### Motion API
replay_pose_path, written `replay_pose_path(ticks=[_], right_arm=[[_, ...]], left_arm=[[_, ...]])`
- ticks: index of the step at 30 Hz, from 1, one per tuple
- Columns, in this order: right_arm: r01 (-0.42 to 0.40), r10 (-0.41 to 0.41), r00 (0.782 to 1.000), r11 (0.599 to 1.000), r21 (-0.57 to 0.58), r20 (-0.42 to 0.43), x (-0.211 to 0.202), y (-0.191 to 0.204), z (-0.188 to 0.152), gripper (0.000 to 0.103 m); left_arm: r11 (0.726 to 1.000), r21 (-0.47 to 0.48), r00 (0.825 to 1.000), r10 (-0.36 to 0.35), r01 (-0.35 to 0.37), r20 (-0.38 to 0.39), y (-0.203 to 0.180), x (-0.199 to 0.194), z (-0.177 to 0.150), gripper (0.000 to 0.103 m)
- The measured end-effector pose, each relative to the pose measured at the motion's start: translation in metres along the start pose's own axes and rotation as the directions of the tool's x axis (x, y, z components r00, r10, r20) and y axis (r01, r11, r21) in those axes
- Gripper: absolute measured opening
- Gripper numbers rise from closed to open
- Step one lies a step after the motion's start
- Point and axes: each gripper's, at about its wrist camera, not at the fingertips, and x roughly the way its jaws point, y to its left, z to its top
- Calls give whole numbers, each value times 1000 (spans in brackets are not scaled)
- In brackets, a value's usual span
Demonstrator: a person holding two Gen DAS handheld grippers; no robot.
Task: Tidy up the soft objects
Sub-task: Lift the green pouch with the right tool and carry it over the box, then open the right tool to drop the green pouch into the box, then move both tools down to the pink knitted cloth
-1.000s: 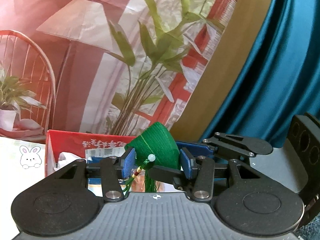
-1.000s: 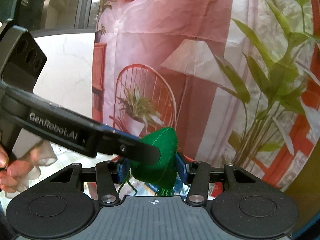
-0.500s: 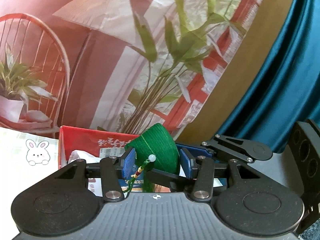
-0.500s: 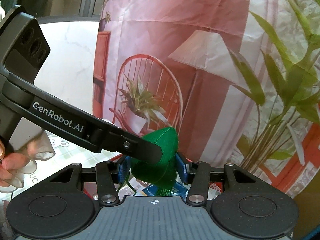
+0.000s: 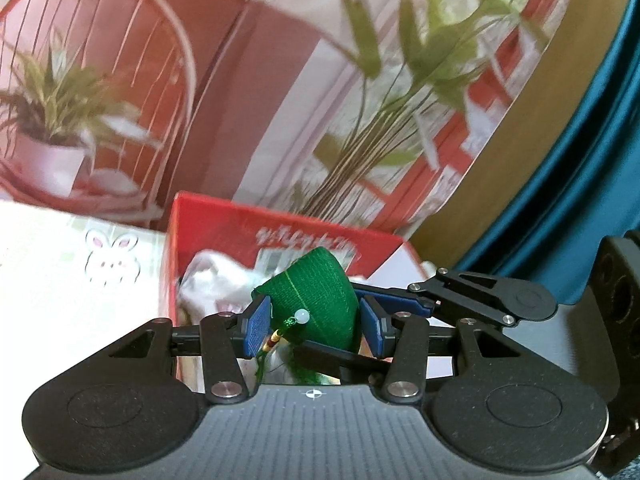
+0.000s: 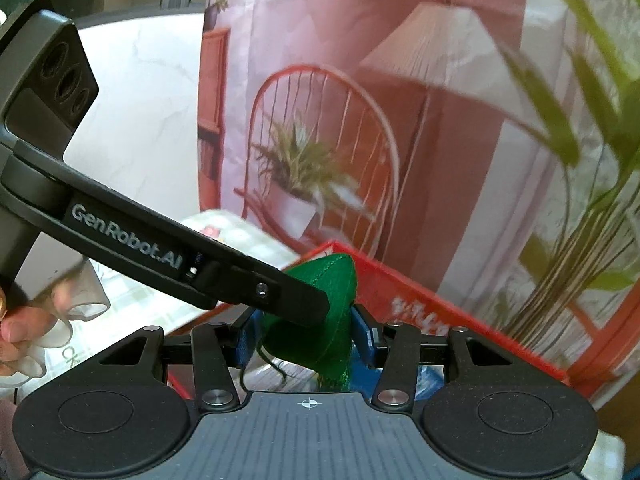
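From the left wrist camera, the left gripper has its blue pads set either side of a green fabric cone-shaped soft toy; a narrow gap shows at each pad, so I cannot tell whether they press it. The toy is knitted-looking, with a pale stitched seam running up one face, a white bead and a green cord hanging at its front, and a green tassel below. The right gripper's black finger crosses under the toy from the right. Behind the toy stands an open red box with white cloth inside; its left wall sits just beside a rabbit-print tablecloth, and a printed backdrop rises close behind. From the right wrist camera, the right gripper is clamped on the same toy, pads tight against both flanks, its pointed tip up. The left gripper's arm reaches in diagonally and overlaps the toy's upper left. The box's far rim runs just behind, backdrop beyond it.
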Motion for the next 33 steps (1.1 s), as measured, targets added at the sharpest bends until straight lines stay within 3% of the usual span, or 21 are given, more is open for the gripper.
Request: replay_pose_path(ticks=[6, 10, 22, 24, 26, 33], right_arm=[[-17, 20, 998, 999, 40, -60, 18, 6, -18, 45], [-13, 16, 997, 999, 35, -76, 22, 13, -28, 48], [99, -96, 994, 993, 57, -49, -18, 10, -49, 90], [107, -105, 994, 991, 81, -28, -31, 7, -55, 91], [113, -112, 994, 987, 112, -17, -44, 5, -62, 102], [135, -138, 990, 975, 179, 3, -88, 11, -90, 102]], left_arm=[[999, 3, 998, 42, -42, -42, 7, 9, -11, 51], [996, 38, 996, 81, -80, -23, 6, 4, -12, 53], [971, 148, 982, 185, -188, 33, -19, -30, -26, 73], [969, 154, 981, 191, -194, 34, -23, -37, -32, 74], [967, 165, 980, 194, -197, 36, -30, -45, -41, 77], [965, 176, 980, 199, -196, -2, -37, -76, -83, 84]])
